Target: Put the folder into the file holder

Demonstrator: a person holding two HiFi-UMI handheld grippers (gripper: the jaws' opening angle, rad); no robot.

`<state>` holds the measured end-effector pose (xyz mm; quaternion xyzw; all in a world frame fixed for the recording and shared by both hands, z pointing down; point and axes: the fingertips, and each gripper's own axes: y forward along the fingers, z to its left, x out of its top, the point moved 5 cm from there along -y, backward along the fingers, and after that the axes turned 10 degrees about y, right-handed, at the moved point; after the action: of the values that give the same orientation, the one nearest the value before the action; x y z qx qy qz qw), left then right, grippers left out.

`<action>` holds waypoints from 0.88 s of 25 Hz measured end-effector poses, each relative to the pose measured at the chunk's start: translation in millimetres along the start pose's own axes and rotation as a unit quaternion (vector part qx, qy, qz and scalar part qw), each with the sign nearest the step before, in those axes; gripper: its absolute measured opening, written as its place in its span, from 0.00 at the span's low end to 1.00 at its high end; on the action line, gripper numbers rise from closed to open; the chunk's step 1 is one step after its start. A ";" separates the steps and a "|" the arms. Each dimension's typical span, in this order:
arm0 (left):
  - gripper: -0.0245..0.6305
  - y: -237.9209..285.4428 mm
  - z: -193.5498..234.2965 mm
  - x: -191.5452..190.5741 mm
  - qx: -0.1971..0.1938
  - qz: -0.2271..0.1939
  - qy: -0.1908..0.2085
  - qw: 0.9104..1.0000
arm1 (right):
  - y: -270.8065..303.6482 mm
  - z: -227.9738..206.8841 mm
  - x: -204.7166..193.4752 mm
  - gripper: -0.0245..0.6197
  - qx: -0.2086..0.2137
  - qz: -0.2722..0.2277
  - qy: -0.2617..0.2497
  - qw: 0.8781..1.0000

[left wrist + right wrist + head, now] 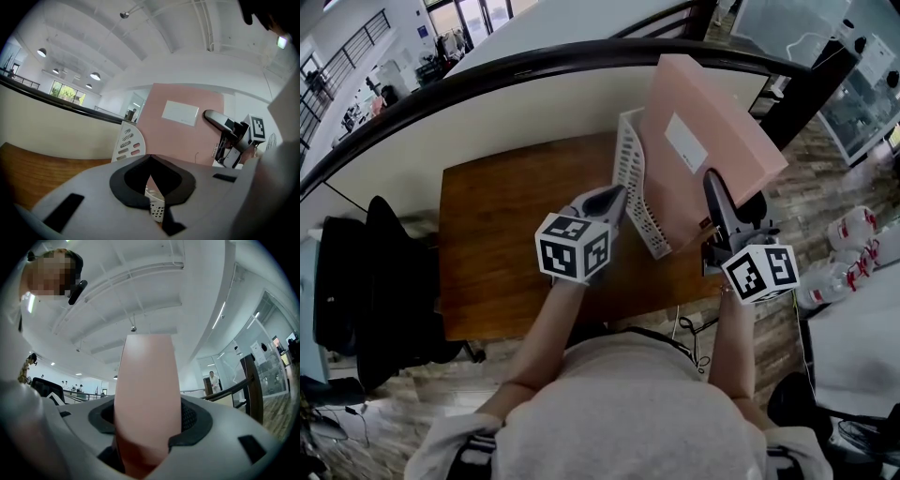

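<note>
A large pink folder [712,150] with a white label stands tilted over the white perforated file holder [630,169] at the desk's far right. My right gripper [712,183] is shut on the folder's near edge, and the folder [147,390] fills the gap between its jaws [147,404]. My left gripper [617,195] sits at the holder's left wall, its tips together with white mesh showing between the jaws [149,159]. In the left gripper view the holder's slotted side [127,143], the folder [183,136] and the right gripper [229,136] show ahead.
The brown wooden desk [497,234] ends at a cream partition with a dark curved rail [487,70]. A black chair [384,272] stands left of the desk. Plastic water bottles [853,244] lie on the floor at right. A person in white [214,380] stands far off.
</note>
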<state>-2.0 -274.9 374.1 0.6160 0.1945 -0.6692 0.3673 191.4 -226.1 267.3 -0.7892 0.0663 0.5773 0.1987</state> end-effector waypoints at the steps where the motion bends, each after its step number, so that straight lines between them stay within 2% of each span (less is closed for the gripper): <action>1: 0.05 0.7 0.1 0.3 0.000 0.000 -0.001 1.000 | 1.7 -1.0 -1.7 0.49 0.000 0.004 -0.002 1.000; 13: 0.05 -5.1 11.7 -6.0 0.015 0.005 -0.010 1.000 | 9.0 -8.6 -25.4 0.49 -0.005 0.035 -0.017 0.999; 22: 0.05 -7.9 16.1 -14.1 0.022 0.014 -0.017 0.999 | 15.9 -7.0 -31.5 0.49 0.008 0.022 -0.027 0.999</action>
<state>-19.1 -277.6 388.9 0.6152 0.1643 -0.6785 0.3664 182.1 -247.2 294.8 -0.7699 0.0828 0.6022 0.1941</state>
